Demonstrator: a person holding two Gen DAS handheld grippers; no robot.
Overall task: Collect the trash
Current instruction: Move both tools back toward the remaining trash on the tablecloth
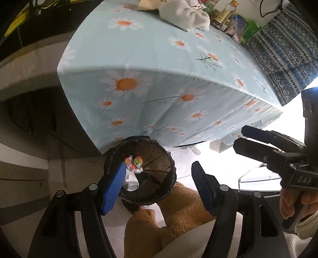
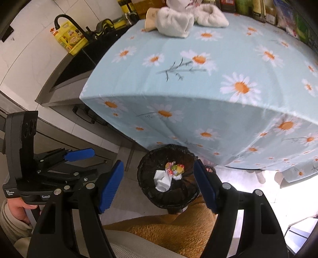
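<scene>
A small bin with a black liner (image 1: 159,158) (image 2: 147,178) stands on the floor below the table's front edge. Inside lie a crumpled white tissue (image 1: 132,181) (image 2: 163,179) and a colourful crumpled wrapper (image 1: 136,161) (image 2: 174,168). My left gripper (image 1: 159,176) is open and empty, right above the bin; it also shows in the right wrist view (image 2: 83,158). My right gripper (image 2: 159,176) is open and empty above the bin; it shows at the right of the left wrist view (image 1: 241,139).
The table with a blue daisy cloth (image 1: 151,59) (image 2: 218,79) carries white cloths (image 1: 186,15) (image 2: 184,19) and bottles and packets (image 1: 228,17) at its far edge. A dark counter with a yellow jug (image 2: 69,38) is at the left. Orange fleece legs (image 2: 169,228) are below the grippers.
</scene>
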